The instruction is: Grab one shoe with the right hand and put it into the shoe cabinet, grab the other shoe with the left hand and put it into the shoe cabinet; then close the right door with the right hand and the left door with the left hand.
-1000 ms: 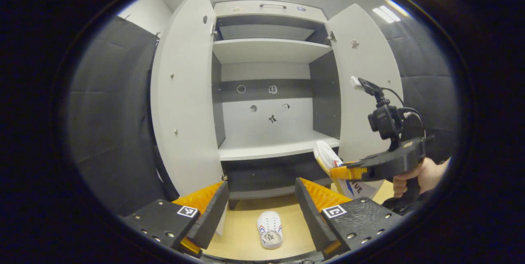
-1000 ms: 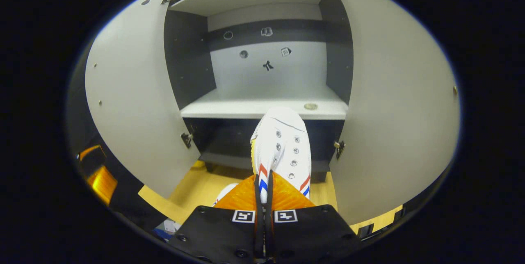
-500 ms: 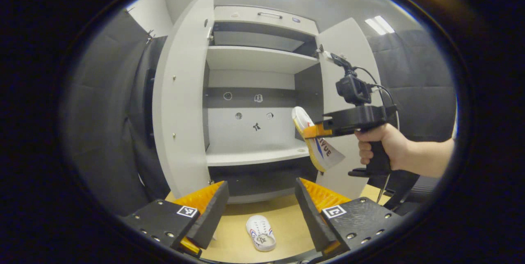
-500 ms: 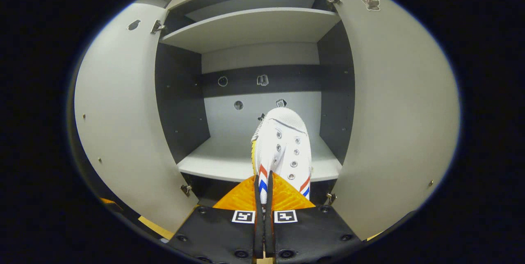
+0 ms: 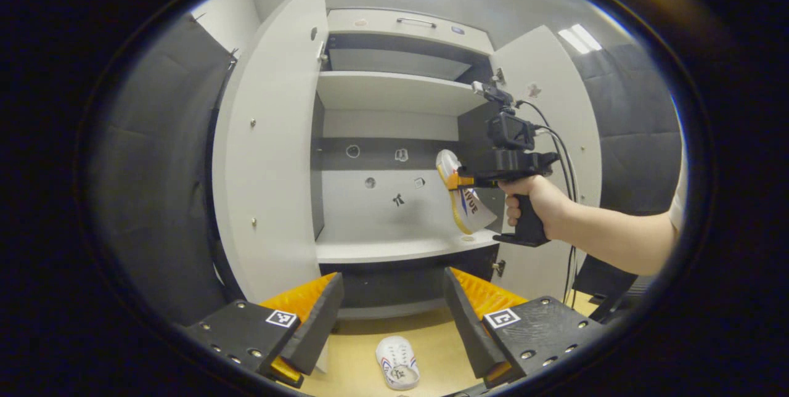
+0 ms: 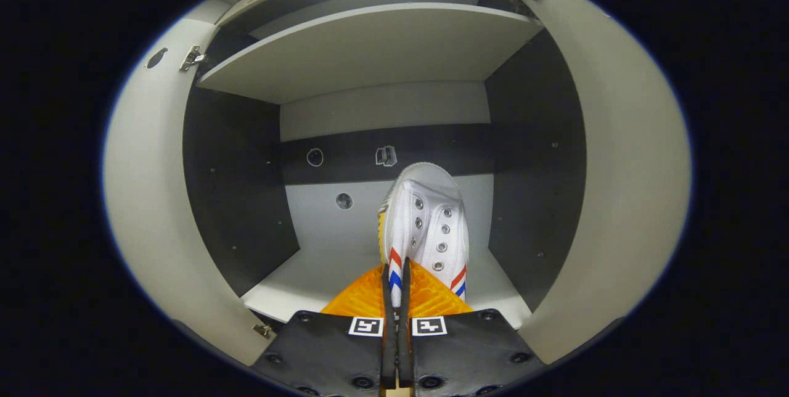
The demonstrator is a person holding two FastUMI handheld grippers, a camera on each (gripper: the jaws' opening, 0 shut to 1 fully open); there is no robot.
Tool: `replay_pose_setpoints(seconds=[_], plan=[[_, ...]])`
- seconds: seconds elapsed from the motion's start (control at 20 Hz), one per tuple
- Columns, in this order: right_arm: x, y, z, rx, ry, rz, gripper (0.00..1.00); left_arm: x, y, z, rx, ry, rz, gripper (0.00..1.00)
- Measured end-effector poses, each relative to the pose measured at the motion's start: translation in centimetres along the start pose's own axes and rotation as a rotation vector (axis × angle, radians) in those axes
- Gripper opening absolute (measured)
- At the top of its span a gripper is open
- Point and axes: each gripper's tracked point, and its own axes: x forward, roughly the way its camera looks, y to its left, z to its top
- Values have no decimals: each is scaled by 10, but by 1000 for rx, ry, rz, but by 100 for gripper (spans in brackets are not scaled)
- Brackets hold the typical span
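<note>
My right gripper [image 6: 397, 275] is shut on a white shoe [image 6: 426, 224] with red and blue stripes, held toe forward inside the open shoe cabinet, above its lower shelf [image 6: 327, 267]. In the left gripper view that same right gripper [image 5: 457, 182], held by a hand [image 5: 535, 203], hangs the shoe [image 5: 465, 203] sole to the left, just over the right end of the shelf [image 5: 388, 249]. The other white shoe [image 5: 397, 371] lies on the wooden floor in front of the cabinet, below and between the fingers of my open left gripper [image 5: 392, 280], which holds nothing.
Both cabinet doors stand wide open, the left door [image 5: 271, 156] and the right door [image 5: 555, 113]. An upper shelf [image 5: 394, 90] and a drawer with a handle [image 5: 414, 21] sit above. Dark booth walls flank the cabinet.
The right gripper has carried its shoe up from near the floor and forward into the cabinet, over the lower shelf. The left gripper has stayed open and barely shifted.
</note>
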Motion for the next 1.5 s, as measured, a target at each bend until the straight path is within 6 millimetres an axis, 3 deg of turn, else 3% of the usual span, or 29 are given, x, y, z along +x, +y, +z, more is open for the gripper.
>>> replay_pose_setpoints(seconds=[0.25, 0.4, 0.45, 0.5, 0.55, 0.9, 1.05, 1.15, 1.2, 1.25, 1.3, 1.4, 1.5], plan=[[57, -5, -6, -3, 28, 14, 3, 17, 15, 3, 10, 2, 102, 89], [88, -9, -17, 1, 54, 1, 3, 20, 15, 2, 36, 11, 118, 90], [96, -9, -23, 6, 70, 4, 3, 21, 13, 2, 31, 17, 123, 96], [103, -9, -29, 11, 88, 8, 3, 22, 11, 5, 20, 13, 128, 90], [111, -9, -35, 15, 106, 11, 3, 25, 9, 6, 12, 7, 133, 93], [132, -4, -54, 39, 157, 31, 5, 20, 17, -3, -9, 41, 218, 96], [135, -7, -58, 46, 166, 30, 7, 15, 21, -6, -17, 53, 252, 90], [135, -3, -41, 55, 99, 53, 22, 12, 25, -6, -7, 57, 279, 89], [133, 0, -32, 65, 66, 68, 17, 10, 25, -6, -4, 55, 282, 89], [129, 3, -28, 70, 52, 78, 38, 9, 24, -8, -4, 57, 277, 89], [122, 0, -25, 63, 47, 70, 58, 8, 23, -9, -5, 61, 273, 96], [104, -4, -23, 26, 35, 49, 98, 3, 20, -14, -5, 71, 259, 96], [81, -7, -23, -2, 15, 28, 98, -1, 20, -19, 6, 83, 248, 96]])
